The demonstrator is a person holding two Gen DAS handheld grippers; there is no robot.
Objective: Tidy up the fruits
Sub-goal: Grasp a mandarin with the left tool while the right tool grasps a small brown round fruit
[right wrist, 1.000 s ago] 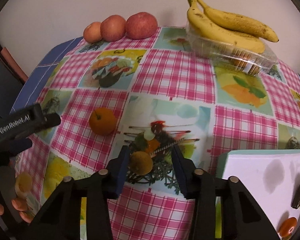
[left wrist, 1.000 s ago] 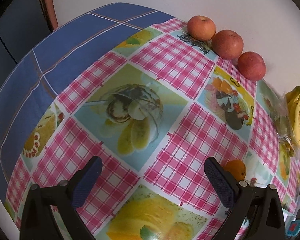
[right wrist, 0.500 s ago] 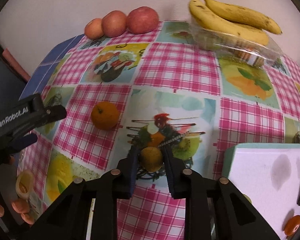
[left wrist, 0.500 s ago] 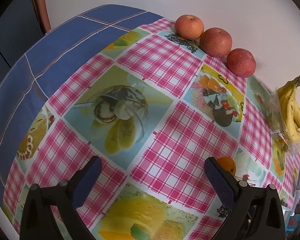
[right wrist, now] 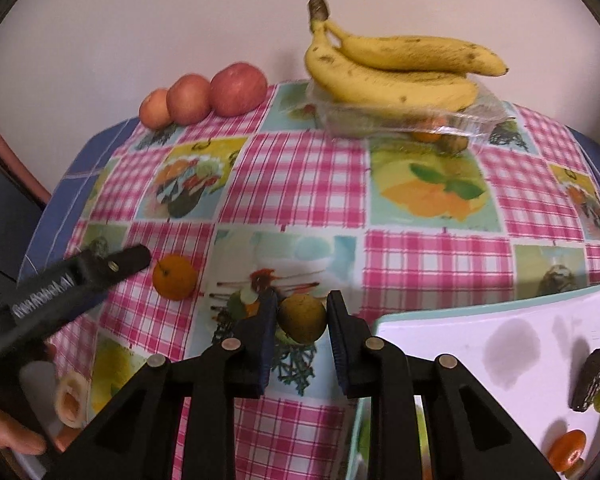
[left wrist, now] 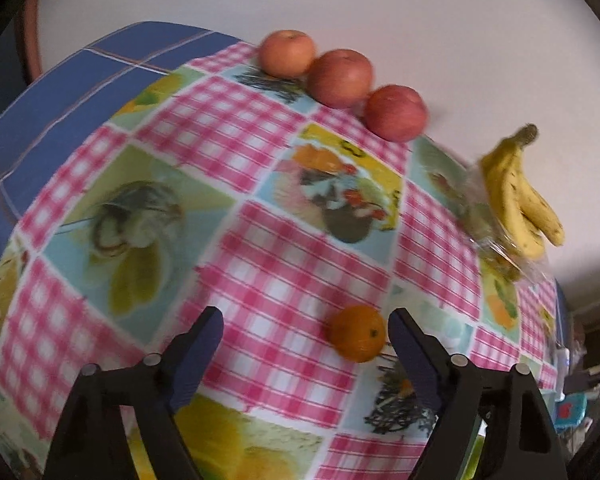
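Observation:
My right gripper (right wrist: 302, 318) is shut on a small brownish-yellow fruit (right wrist: 302, 318), held just above the patterned tablecloth. An orange (left wrist: 356, 333) (right wrist: 174, 277) lies on the cloth, just inside my open left gripper (left wrist: 305, 326), close to its right finger. In the right wrist view the left gripper's finger (right wrist: 118, 266) reaches in from the left, right beside the orange. Three red apples (left wrist: 342, 78) (right wrist: 204, 94) sit in a row along the wall. A bunch of bananas (right wrist: 392, 70) (left wrist: 520, 200) rests on a clear plastic box (right wrist: 404, 118).
A white cutting board (right wrist: 496, 344) with small fruit-shaped pieces lies at the lower right of the right wrist view. A person's hand (right wrist: 12, 436) shows at the lower left. The blue cloth (left wrist: 60, 92) covers the table's far left part.
My left gripper has swung right and closed in on the orange, which now lies between its fingers. My right gripper has shut on the small fruit and lifted it slightly.

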